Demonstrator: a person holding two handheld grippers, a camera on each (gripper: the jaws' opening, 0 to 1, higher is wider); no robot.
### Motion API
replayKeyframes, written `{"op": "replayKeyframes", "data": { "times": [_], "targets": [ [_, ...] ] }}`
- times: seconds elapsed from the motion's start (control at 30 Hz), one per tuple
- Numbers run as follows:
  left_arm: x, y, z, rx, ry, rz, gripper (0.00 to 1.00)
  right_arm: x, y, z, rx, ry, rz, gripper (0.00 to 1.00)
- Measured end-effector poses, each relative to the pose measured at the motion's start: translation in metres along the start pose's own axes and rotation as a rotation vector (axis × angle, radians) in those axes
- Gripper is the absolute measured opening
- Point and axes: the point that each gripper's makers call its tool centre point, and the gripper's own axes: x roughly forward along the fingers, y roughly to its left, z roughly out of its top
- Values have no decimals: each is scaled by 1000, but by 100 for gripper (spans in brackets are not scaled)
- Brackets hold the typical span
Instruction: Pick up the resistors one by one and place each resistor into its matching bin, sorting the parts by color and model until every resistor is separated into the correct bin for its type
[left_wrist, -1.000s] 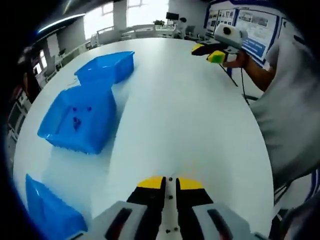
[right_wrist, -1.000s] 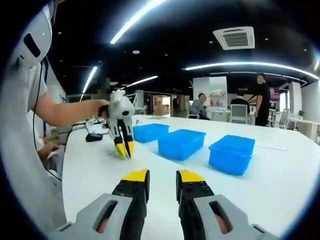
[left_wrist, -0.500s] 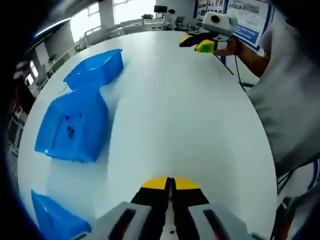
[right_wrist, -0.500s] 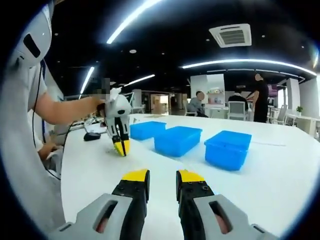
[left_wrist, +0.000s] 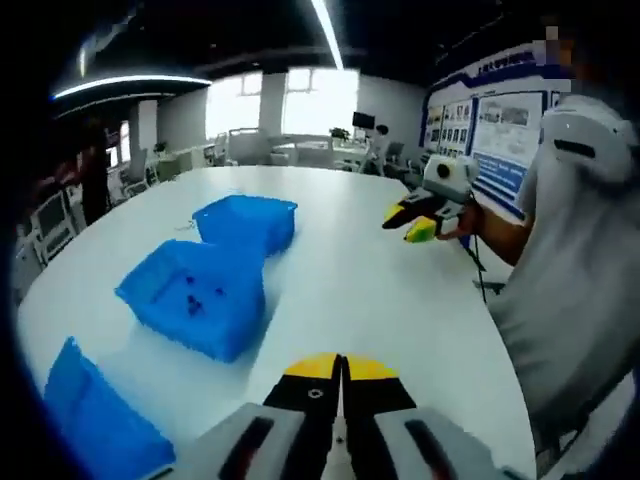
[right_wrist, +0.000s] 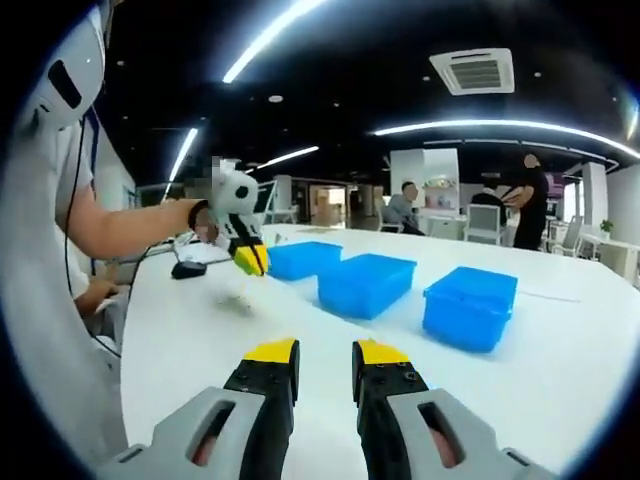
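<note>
Jaws pinched together on the left gripper (left_wrist: 338, 368), lifted above the desk (left_wrist: 340, 290); any resistor between them is too small to see. Right gripper (right_wrist: 322, 350) hangs parted. A loose pinch could drop it short of the middle bin (left_wrist: 195, 297).
</note>
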Motion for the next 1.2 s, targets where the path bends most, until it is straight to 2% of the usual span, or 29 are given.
{"op": "replayKeyframes", "data": {
  "times": [0.07, 0.1, 0.17, 0.2, 0.23, 0.27, 0.3, 0.33, 0.37, 0.43, 0.47, 0.53, 0.63, 0.83, 1.1, 1.17, 1.2],
  "targets": [
    [-23, 30, 9, -82, -116, 125, 4, 2, 2, 2, -1, -6, 6, 24],
    [-30, 39, 11, -109, -146, 162, 4, 3, 3, 1, -1, -5, 6, 24],
    [-58, 78, 13, -208, -246, 349, 4, 4, 4, 0, 1, -1, 7, 24],
    [-70, 97, 10, -279, -290, 458, 4, 5, 5, 0, 3, -2, 10, 24],
    [-78, 111, 6, -335, -316, 540, 4, 5, 7, 0, 5, -3, 13, 24],
    [-89, 127, -9, -415, -316, 650, 4, 6, 8, -1, 7, -1, 16, 24],
    [-95, 136, -27, -455, -255, 725, 4, 7, 9, -2, 8, 2, 19, 24],
    [-99, 142, -39, -440, -205, 777, 4, 8, 10, -3, 9, 6, 22, 24],
    [-99, 146, -40, -434, -223, 791, 4, 8, 11, -3, 7, 9, 26, 24],
    [-98, 143, -32, -445, -297, 761, 4, 8, 13, -3, 3, 13, 31, 24],
    [-100, 142, -30, -437, -303, 770, 4, 7, 14, -2, 0, 13, 34, 24],
    [-105, 144, -29, -404, -285, 818, 6, 6, 15, -2, -2, 12, 37, 24],
    [-108, 143, -25, -406, -295, 822, 15, 6, 14, -3, 4, 15, 30, 24],
    [-114, 141, -29, -415, -273, 831, 16, 3, 14, 0, 0, 8, 25, 24],
    [-122, 129, -30, -410, -280, 816, 15, 3, 16, -3, 4, 12, 25, 24],
    [-119, 121, -27, -379, -273, 793, 15, 4, 17, -2, 0, 12, 29, 24],
    [-115, 115, -24, -335, -256, 763, 15, 4, 17, -2, -2, 12, 30, 24]
  ]
}}
